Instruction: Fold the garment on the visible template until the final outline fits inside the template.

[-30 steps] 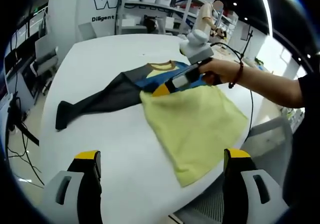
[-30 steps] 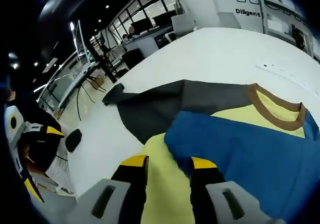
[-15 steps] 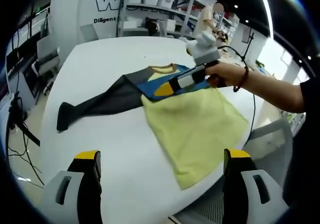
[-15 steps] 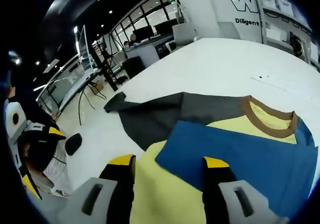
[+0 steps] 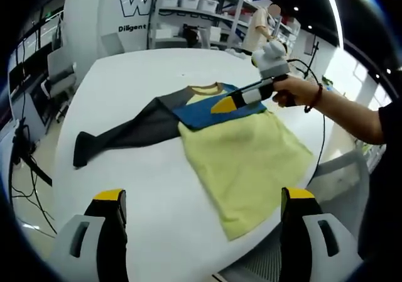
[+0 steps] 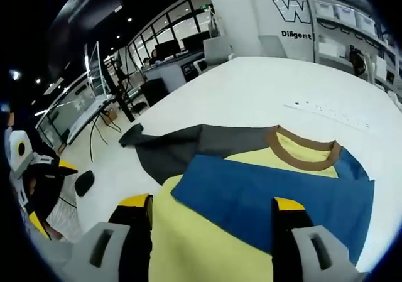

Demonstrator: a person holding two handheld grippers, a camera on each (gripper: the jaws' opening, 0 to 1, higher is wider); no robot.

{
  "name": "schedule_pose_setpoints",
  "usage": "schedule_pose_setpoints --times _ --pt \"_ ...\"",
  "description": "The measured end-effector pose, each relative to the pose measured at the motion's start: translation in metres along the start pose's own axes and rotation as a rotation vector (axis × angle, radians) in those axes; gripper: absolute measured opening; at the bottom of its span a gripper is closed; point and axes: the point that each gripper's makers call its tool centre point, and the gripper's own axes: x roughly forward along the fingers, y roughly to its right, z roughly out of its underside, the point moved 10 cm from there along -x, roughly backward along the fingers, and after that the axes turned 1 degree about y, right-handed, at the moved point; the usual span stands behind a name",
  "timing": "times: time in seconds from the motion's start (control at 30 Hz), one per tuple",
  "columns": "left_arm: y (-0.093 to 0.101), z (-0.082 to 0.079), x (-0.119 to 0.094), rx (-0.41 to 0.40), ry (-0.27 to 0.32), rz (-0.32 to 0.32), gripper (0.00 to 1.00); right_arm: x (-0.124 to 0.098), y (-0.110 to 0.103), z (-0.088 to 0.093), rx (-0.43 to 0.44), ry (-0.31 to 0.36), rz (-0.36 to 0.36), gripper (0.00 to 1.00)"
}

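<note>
**Right hand-held gripper lifts clear of the blue sleeve**

Since a second ago our right hand-held gripper [image 5: 224, 104] has let go of the garment [image 5: 242, 153] and drawn up and back from it: its yellow-tipped jaws, then nearly together over the cloth, now stand wide apart, with nothing between them. In the right gripper view the same hand-held gripper [image 6: 210, 210] frames the cloth between its two jaws without touching it. The garment itself has kept its place.

We take the brown collar [image 6: 303, 149] as our landmark. The blue sleeve [image 6: 270, 197] lies folded across the chest just below the collar, flat on the yellow body. The grey sleeve [image 5: 125, 131] runs away from the collar to the side, stretched out straight over the white table [image 5: 138, 75], its cuff well apart from the collar. The yellow body spreads from the collar toward the table's near edge, and its hem lies close to that edge.

Our left hand-held gripper [image 5: 204, 216] hovers near the table edge, farthest from the collar, jaws wide apart and empty. Our hand [image 5: 298, 92] holds the right tool above the blue fold, beside the collar. We cannot make out any template outline on the table.
</note>
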Motion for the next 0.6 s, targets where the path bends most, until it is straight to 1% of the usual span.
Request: schedule_pose_setpoints --times 0.1,0.13,0.2,0.33,0.5,0.6 --pt "0.0 0.0 -0.001 0.002 0.001 -0.001 0.99 -0.005 0.006 0.001 0.011 0.007 0.016 0.75" --pt "0.001 0.0 -0.001 0.006 -0.001 0.0 0.99 -0.013 0.015 0.004 0.032 0.014 0.041 0.74" --pt "0.001 0.001 -0.002 0.009 0.0 -0.001 0.99 -0.019 0.023 0.007 0.05 0.019 0.061 0.73" --pt "0.002 0.0 -0.002 0.017 0.01 -0.003 0.99 -0.028 0.033 0.011 0.057 0.028 0.092 0.73" --pt "0.002 -0.001 -0.003 0.021 0.015 0.001 0.99 -0.038 0.046 0.015 0.081 0.038 0.113 0.73" --pt "0.001 -0.001 -0.004 0.018 0.016 0.0 0.99 -0.044 0.055 0.02 0.079 0.037 0.147 0.73"
